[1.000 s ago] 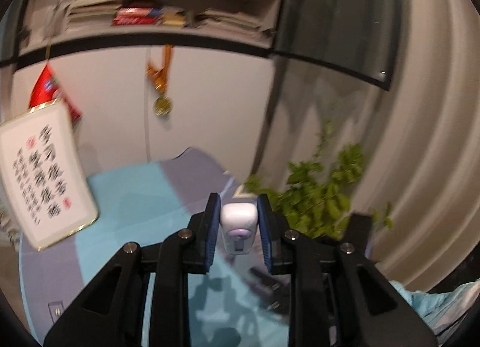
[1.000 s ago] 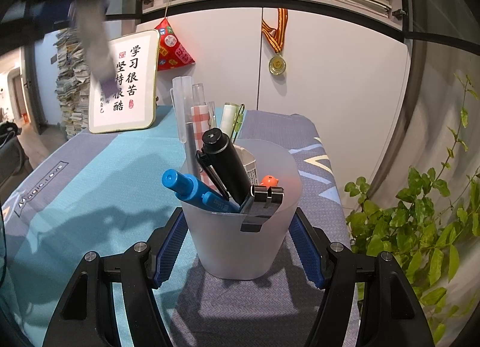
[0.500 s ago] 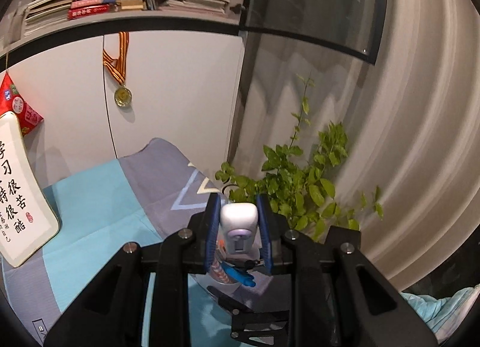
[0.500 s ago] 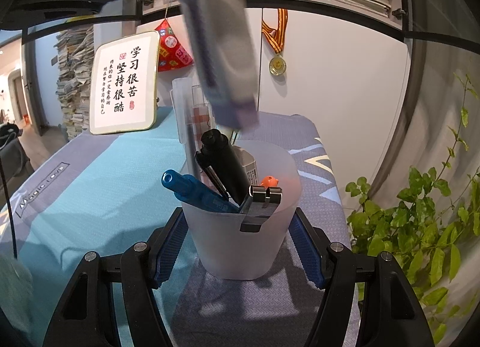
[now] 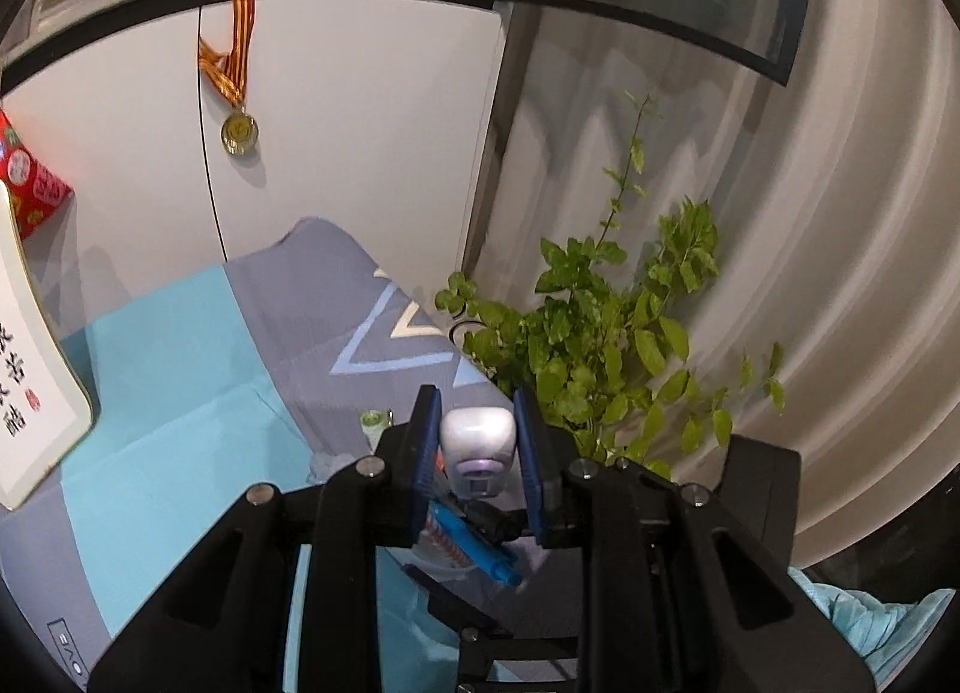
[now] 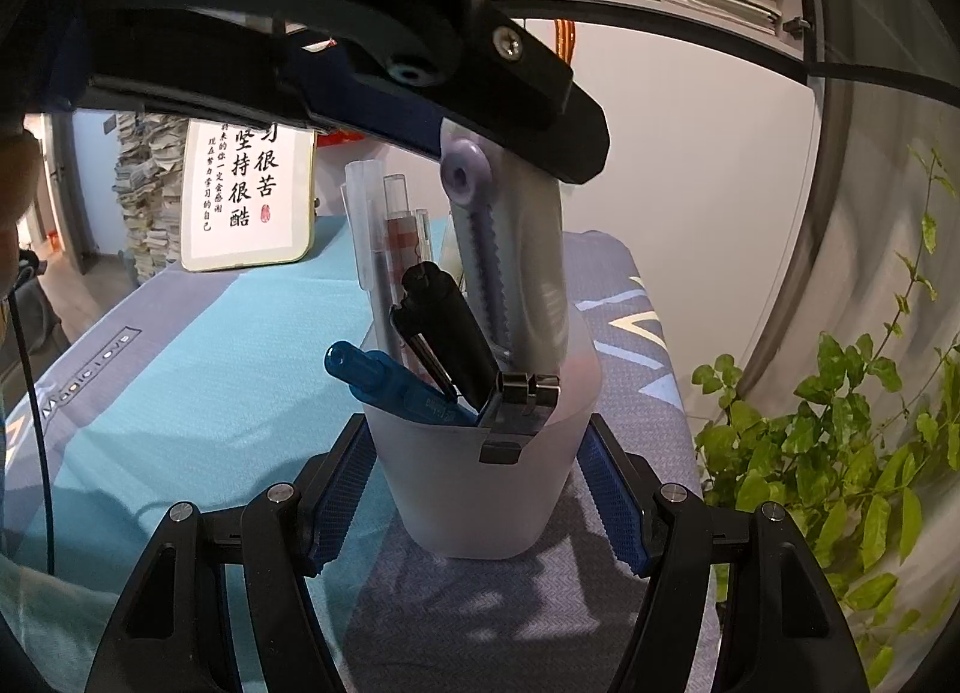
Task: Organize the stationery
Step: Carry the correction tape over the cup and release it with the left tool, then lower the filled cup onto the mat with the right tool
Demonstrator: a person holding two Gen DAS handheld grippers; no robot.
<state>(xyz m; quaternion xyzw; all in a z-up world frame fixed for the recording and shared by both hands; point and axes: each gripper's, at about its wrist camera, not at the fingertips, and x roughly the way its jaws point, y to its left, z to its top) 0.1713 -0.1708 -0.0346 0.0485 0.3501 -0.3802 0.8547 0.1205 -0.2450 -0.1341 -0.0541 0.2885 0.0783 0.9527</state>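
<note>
A frosted plastic cup (image 6: 486,471) stands on the blue-grey cloth and holds a blue pen (image 6: 396,381), a black marker (image 6: 444,327), clear pens and a black clip on its rim. My right gripper (image 6: 480,477) is open with its blue pads on either side of the cup. My left gripper (image 5: 477,447) is shut on a white and purple utility knife (image 5: 478,447). In the right wrist view the knife (image 6: 510,261) hangs point-down with its lower end inside the cup. The cup's contents (image 5: 468,537) show below the left jaws.
A framed calligraphy board (image 6: 246,201) stands at the back left. A leafy plant (image 6: 840,423) is beyond the table's right edge. A white cabinet with a hanging medal (image 5: 239,129) is behind, under a bookshelf.
My left gripper has carried the knife over the cup and lowered it, so its lower end now sits in the cup. The right gripper and cup have not moved.
</note>
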